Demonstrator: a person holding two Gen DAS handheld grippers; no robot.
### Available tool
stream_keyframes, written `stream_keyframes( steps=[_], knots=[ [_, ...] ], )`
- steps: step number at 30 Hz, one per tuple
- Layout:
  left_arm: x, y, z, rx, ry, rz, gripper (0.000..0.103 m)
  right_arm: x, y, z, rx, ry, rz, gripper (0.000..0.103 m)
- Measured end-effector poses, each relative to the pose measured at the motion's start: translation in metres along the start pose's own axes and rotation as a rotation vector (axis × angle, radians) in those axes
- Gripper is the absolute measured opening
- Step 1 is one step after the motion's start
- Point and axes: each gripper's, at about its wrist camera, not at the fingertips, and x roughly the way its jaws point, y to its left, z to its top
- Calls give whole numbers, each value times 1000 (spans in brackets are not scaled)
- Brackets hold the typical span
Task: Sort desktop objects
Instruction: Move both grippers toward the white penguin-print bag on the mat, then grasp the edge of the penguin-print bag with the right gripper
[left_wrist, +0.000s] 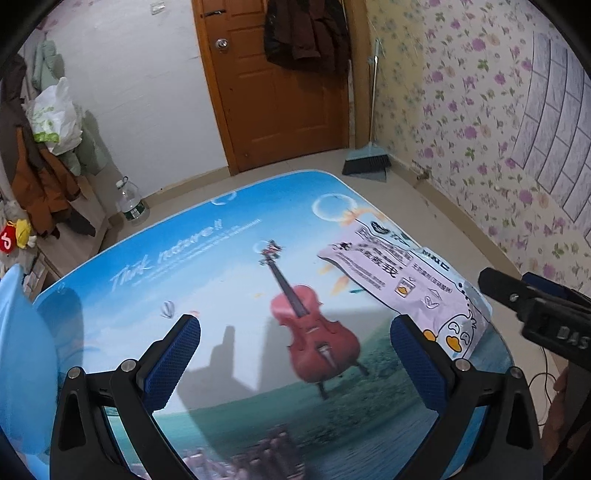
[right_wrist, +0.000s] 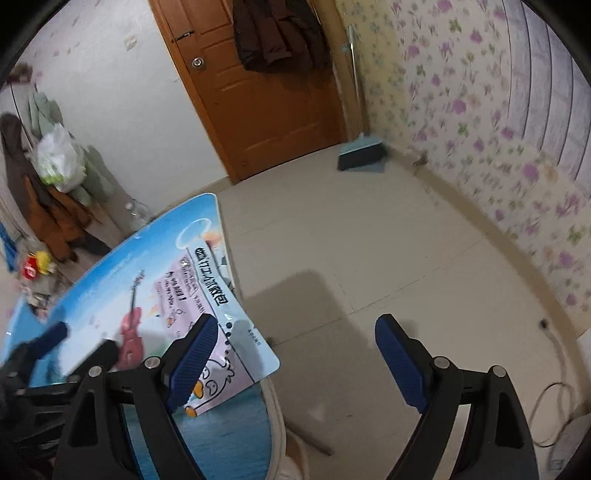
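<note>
Looks like I'm in somebody's home, a small room: floral wallpaper (left_wrist: 461, 110), wooden door (left_wrist: 277, 92) with coats (left_wrist: 306, 33) hung on it, broom (left_wrist: 365, 158) in the corner, tiled floor (right_wrist: 369, 258).

The desk mat (left_wrist: 207, 280) reads "Think nature!!"; the right gripper (left_wrist: 535, 310) body shows "DAS".
</note>
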Motion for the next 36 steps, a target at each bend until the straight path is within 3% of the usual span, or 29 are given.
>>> stream_keyframes(
  steps=[16,36],
  knots=[
    [22,-33,2,80,72,1,103,0,-14,1,8,-4,32,88],
    [32,-51,15,95,79,-37,103,38,-21,11,136,99,269,88]
  ],
)
